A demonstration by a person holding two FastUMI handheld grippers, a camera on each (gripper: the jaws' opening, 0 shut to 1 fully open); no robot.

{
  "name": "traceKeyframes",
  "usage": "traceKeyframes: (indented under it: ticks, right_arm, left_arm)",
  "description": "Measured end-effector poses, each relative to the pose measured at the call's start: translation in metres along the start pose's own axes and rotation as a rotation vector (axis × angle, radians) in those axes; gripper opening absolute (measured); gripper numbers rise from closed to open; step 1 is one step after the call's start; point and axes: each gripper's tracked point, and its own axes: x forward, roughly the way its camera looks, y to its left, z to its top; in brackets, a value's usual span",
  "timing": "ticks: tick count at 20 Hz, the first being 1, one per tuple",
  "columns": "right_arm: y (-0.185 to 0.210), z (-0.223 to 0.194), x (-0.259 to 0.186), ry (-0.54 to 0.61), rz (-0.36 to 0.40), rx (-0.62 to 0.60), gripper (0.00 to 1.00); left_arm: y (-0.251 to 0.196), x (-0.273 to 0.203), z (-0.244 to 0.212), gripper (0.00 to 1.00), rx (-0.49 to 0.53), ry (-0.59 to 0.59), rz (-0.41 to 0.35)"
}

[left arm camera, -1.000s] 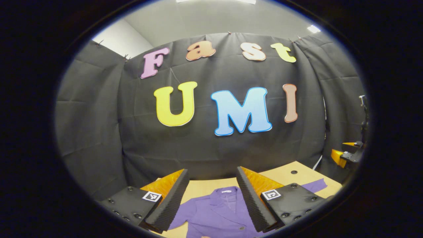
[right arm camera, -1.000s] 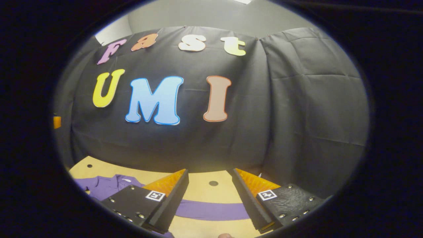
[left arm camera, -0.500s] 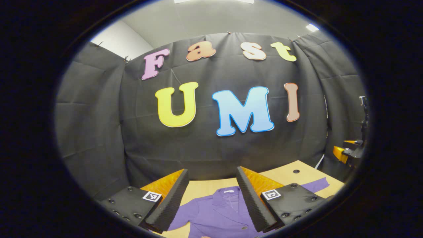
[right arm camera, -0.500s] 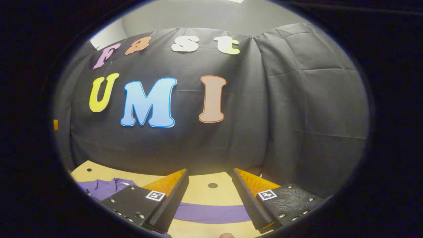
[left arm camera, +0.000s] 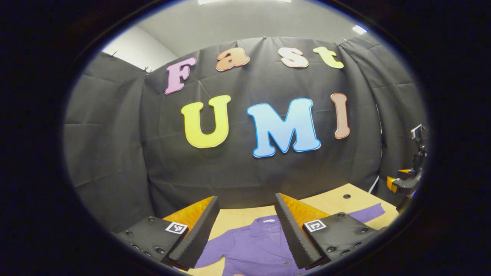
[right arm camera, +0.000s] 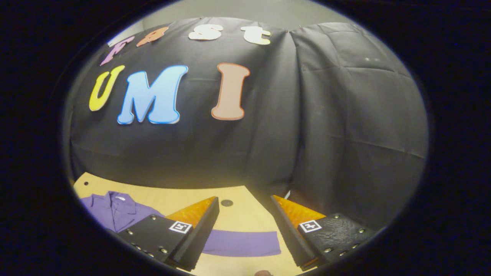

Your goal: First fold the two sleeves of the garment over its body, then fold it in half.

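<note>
you held the left gripper (left arm camera: pixel 245 226) above the near edge of the light wooden table (left arm camera: pixel 330 201), its ridged black fingers spread wide and gripping nothing, with the collar and front of the purple button-front garment (left arm camera: pixel 255 245) lying flat between them. that gripper had barely shifted over the last second; the collar sat in almost the same place between the fingers as before. the change was on your other side. the right gripper (right arm camera: pixel 243 230), fingers likewise parted and empty, had tipped and swung so that more of the table (right arm camera: pixel 184 195) came under it than a second earlier, and the garment's long purple right sleeve (right arm camera: pixel 241 243) now lay squarely across the gap between its fingers, stretched straight out from the body. the garment's collar and shoulder (right arm camera: pixel 115 209) lay well off to that gripper's left. from the left gripper view, the same sleeve (left arm camera: pixel 370 211) ran out toward the table's far right edge, with the right gripper (left arm camera: pixel 402 182) showing at the margin. neither sleeve had been folded: the task was at its opening. in my judgement the right-hand move was an approach to the sleeve end for the first fold, and the fingers needed to come down onto the cloth before closing.
</note>
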Motion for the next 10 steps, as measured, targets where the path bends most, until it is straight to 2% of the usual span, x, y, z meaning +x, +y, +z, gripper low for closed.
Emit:
traceKeyframes:
  ticks: [7,10]
  right_arm:
    - [-0.010,-0.104,0.048,0.232,-0.010,-0.018,0.87]
    - [-0.014,-0.136,0.063,0.311,-0.015,-0.017,0.87]
  left_arm:
    - [0.007,0.004,-0.010,0.95,0.019,0.045,0.054]
    - [0.004,0.008,-0.013,0.95,0.026,0.056,0.069]
